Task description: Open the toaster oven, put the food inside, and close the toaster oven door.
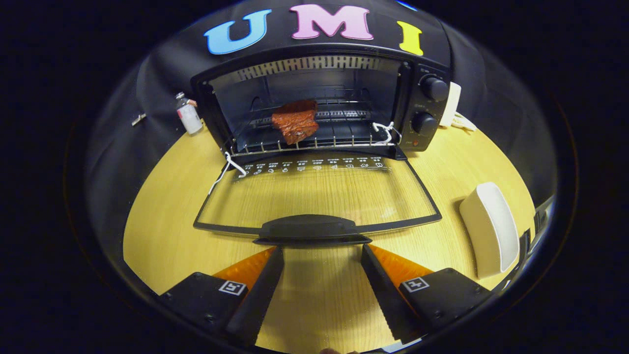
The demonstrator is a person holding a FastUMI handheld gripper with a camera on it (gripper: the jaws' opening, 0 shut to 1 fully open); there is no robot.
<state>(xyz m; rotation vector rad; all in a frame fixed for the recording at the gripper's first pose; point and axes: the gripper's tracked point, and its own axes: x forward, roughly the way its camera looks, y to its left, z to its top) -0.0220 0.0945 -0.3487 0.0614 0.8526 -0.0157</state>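
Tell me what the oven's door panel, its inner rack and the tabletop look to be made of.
Clear door panel: glass, likely, since the wood grain shows through it; dark frame, matte plastic-looking handle.
Thin wire rack: bare shiny metal, glinting, under the reddish-brown food.
Pale yellow tabletop: wood or wood-look laminate, straight grain.
Open gripper sits just short of the handle.

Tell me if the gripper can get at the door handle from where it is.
Probably yes. The gripper is open, its fingertips just short of the handle on the lowered door, with only bare table between them.
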